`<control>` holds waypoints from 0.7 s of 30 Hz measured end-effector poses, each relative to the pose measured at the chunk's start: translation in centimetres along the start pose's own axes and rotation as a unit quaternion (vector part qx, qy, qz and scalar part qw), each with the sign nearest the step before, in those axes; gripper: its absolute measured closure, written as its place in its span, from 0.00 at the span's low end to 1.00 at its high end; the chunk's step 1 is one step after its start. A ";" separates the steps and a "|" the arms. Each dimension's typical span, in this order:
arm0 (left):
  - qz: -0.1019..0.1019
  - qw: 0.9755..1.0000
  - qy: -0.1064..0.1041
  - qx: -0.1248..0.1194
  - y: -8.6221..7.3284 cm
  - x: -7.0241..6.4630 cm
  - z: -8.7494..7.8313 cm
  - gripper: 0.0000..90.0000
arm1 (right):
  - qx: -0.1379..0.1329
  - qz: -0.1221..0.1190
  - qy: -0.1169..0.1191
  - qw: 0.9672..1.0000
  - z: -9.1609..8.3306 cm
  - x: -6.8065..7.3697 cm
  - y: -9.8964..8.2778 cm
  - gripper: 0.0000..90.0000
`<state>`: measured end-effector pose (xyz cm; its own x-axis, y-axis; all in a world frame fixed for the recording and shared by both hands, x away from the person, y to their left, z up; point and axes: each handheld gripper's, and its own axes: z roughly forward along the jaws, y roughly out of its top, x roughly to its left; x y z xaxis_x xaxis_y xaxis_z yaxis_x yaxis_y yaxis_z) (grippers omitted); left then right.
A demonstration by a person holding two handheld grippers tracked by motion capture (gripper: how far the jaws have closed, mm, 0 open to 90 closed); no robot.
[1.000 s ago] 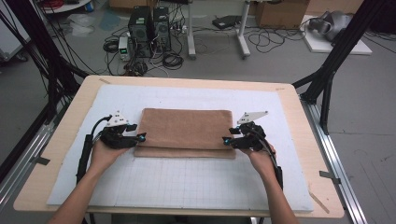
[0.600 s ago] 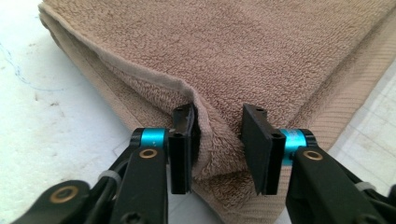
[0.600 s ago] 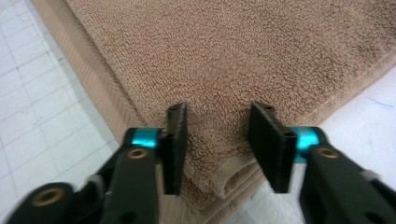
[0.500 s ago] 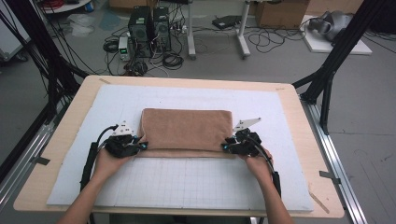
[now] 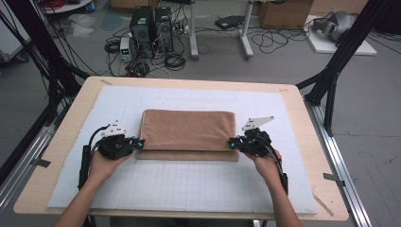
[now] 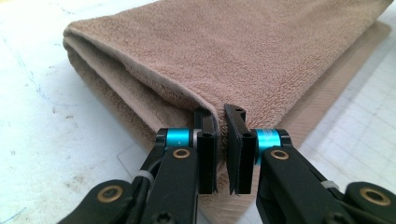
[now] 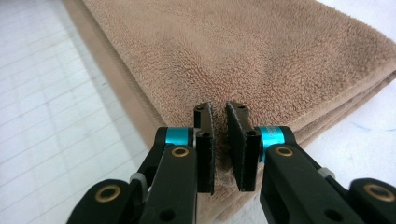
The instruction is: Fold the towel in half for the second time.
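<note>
Mid-surface [image 5: 71, 142], on the white grid mat [image 5: 189, 189], sits the brown towel [image 5: 189, 130], already folded into a stack. Left tongs [image 5: 138, 142] and right tongs [image 5: 231, 143] have just been closing and now pinch its near corners. Next fold not yet started.

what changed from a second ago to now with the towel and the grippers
Both grippers shifted a little toward the person along the ends of the folded brown towel to its near corners. The left gripper and the right gripper have just been closing, and each now pinches the towel's top layer between its fingers. The towel itself lies folded in the same place on the white mat.
</note>
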<state>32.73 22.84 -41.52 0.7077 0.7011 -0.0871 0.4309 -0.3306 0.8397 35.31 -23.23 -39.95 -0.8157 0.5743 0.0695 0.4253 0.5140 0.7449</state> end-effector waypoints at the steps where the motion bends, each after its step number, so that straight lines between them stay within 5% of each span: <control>1: 0.001 1.000 -0.002 -0.001 0.0 -0.1 -0.2 0.93 | 0.001 -0.003 -0.001 1.000 -0.2 0.1 0.1 0.91; 6: -0.001 0.999 -0.024 0.033 -0.9 -0.6 -0.1 0.88 | 0.022 -0.009 0.012 1.000 -0.4 0.5 -0.4 0.88; 8: -0.006 0.999 -0.001 0.048 -1.4 -0.6 0.0 0.71 | 0.026 -0.008 0.016 0.999 -0.1 0.7 -0.7 0.81; 13: -0.018 1.000 0.024 -0.001 -1.1 -0.1 -1.5 0.60 | 0.013 -0.008 0.009 1.000 -0.1 0.8 -0.5 0.72; 18: 0.007 0.999 0.040 -0.012 -0.3 -0.5 -1.6 0.71 | 0.016 -0.003 0.010 1.000 0.7 0.8 -0.3 0.74; 21: 0.014 0.999 0.040 0.008 -0.7 -0.6 -0.6 0.84 | 0.029 0.000 0.009 1.000 1.7 0.8 -0.8 0.76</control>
<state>31.65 22.99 -41.68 0.6734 0.7390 -0.0202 0.4207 -0.3606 0.8325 34.99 -22.13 -41.65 -0.8226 0.5628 0.0814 0.4467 0.5510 0.7049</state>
